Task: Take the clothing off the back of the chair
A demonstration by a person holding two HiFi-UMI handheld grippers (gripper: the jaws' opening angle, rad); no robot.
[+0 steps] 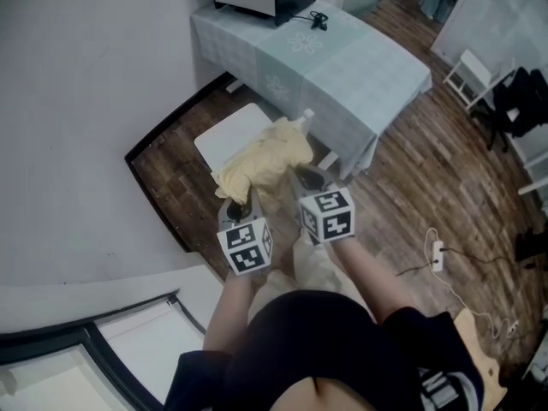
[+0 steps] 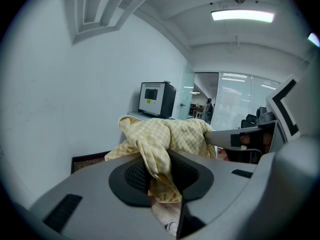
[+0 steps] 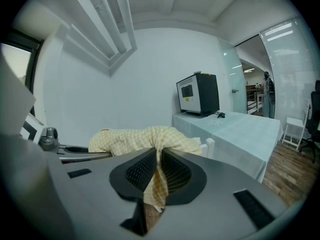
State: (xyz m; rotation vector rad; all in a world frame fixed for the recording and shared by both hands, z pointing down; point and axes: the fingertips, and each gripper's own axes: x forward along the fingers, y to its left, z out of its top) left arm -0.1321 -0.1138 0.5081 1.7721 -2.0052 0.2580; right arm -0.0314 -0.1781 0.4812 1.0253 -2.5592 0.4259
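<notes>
Table (image 1: 360, 67) under a pale cloth stands near the wall; white chair (image 1: 229, 137) sits just before it; yellow checked clothing (image 1: 265, 154) is bunched above the chair, strung between both tools; left gripper (image 2: 159, 176) narrow, clamped on one fold; right gripper (image 3: 156, 176) narrower, pinching another fold.

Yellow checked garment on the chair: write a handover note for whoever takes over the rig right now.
Left claw: shut on a fold of the yellow checked garment.
Right claw: shut on another fold of it.
Garment: bunched between the two claws, above the white chair beside the covered table.
Done: both grips made.
Left: I cannot tell whether it is clear of the chair back; probably draw it fully away.
</notes>
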